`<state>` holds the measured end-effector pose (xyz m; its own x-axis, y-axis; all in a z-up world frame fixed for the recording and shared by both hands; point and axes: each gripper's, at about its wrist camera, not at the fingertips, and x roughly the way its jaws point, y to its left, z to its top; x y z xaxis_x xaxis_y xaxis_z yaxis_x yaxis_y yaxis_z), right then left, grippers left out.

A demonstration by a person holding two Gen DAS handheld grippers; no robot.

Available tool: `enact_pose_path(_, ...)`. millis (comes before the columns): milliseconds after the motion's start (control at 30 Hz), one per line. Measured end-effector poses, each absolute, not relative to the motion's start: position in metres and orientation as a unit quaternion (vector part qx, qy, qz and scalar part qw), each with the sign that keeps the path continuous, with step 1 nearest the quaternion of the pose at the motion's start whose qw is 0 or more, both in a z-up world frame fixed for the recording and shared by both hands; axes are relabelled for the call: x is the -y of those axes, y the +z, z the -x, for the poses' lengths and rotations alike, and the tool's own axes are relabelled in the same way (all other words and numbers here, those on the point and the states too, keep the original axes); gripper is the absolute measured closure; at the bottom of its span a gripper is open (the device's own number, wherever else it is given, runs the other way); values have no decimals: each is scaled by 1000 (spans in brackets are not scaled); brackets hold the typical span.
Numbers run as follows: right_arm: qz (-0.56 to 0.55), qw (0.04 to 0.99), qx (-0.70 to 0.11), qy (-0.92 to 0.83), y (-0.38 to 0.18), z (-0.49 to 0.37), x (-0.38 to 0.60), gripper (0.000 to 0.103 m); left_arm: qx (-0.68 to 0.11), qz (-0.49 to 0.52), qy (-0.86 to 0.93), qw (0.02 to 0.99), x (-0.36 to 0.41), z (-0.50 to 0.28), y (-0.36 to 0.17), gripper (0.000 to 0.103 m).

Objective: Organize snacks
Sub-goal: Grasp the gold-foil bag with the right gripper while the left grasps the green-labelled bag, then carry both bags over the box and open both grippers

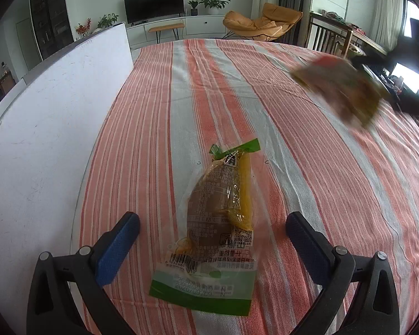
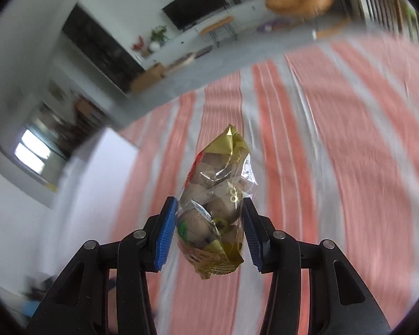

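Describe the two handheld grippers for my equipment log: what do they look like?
The left gripper and the right gripper match: black plastic linkage arms with triangular cut-outs and silver round pivot pins, each ending in two flat fingers faced with ribbed blue pads. No cables, markings or sleeves show.

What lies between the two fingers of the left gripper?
In the left wrist view, the green-edged snack packet lies on the striped cloth between the open left gripper's fingers; neither touches it.
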<state>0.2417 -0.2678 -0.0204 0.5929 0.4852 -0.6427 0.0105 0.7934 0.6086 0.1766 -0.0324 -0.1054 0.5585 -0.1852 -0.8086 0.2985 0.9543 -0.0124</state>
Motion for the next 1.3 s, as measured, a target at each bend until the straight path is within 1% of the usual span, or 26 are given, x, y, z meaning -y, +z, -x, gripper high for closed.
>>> enact_pose_path(67, -362, 812, -435, 143, -44, -201, 292, 54, -449, -63, -137, 881, 32, -177, -105, 0)
enact_pose_path(100, -378, 805, -437, 137, -53, -186, 300, 53, -449, -63, -137, 880, 32, -177, -105, 0)
enact_pose_path(133, -397, 801, -430, 128, -63, -165, 310, 50, -449, -63, -137, 880, 32, -178, -105, 0)
enact_pose_path(167, -398, 803, -427, 117, -68, -152, 317, 43, -449, -63, -137, 880, 32, -178, -106, 0)
enact_pose_path(233, -387, 823, -404, 99, -68, -124, 324, 36, -449, -63, -137, 880, 32, -178, -105, 0)
enact_pose_path(267, -376, 835, -392, 90, -66, -110, 327, 32, -449, -63, -137, 880, 32, -178, -105, 0)
enact_pose_path(333, -353, 851, -383, 73, -59, -97, 326, 29, -450, -64, -137, 880, 32, -178, -105, 0)
enact_pose_path(500, -247, 879, -405, 49, -17, -110, 312, 28, -451, -63, -139, 879, 31, -178, -105, 0)
enact_pose_path(533, -233, 880, -412, 50, -15, -111, 311, 25, -460, -69, -144, 874, 32, -179, -104, 0)
enact_pose_path(567, -214, 877, -428, 54, -5, -122, 300, 20, -483, -77, -152, 859, 33, -183, -103, 0)
enact_pose_path(633, -176, 862, -472, 49, -1, -143, 282, 20, -524, -80, -156, 833, 33, -192, -99, 0)
enact_pose_path(733, -106, 836, -537, 34, -10, -177, 250, 20, -532, -58, -163, 829, 29, -196, -93, 0)
enact_pose_path(767, -80, 824, -560, 30, -19, -190, 236, 16, -535, -62, -156, 828, 29, -198, -95, 0)
enact_pose_path(833, -2, 827, -563, 6, -30, -202, 214, 16, -542, -82, -135, 825, 32, -198, -101, 2)
enact_pose_path(900, 49, 826, -562, -2, -40, -203, 205, 20, -516, -83, -144, 840, 32, -191, -95, 27)
enact_pose_path(933, 57, 830, -555, -3, -43, -200, 206, 31, -505, -83, -151, 846, 32, -187, -91, 44)
enact_pose_path(967, 55, 834, -549, -3, -42, -193, 210, 37, -503, -88, -151, 846, 32, -184, -91, 45)
enact_pose_path(1000, 41, 837, -546, 4, -40, -185, 216, 39, -498, -86, -156, 849, 30, -184, -89, 46)
enact_pose_path(1033, 31, 839, -544, 7, -38, -179, 222, 42, -490, -71, -168, 852, 26, -179, -86, 46)
enact_pose_path(1067, 10, 840, -542, 15, -35, -169, 231, 43, -486, -51, -176, 854, 22, -176, -83, 46)
enact_pose_path(1200, -101, 851, -511, 69, -1, -139, 250, 44, -453, 118, -235, 852, -11, -158, -41, 46)
enact_pose_path(1233, -114, 854, -501, 80, 8, -137, 249, 44, -439, 146, -246, 852, -23, -155, -25, 46)
enact_pose_path(1300, -139, 860, -477, 116, 35, -134, 234, 44, -413, 170, -251, 859, -44, -151, 5, 45)
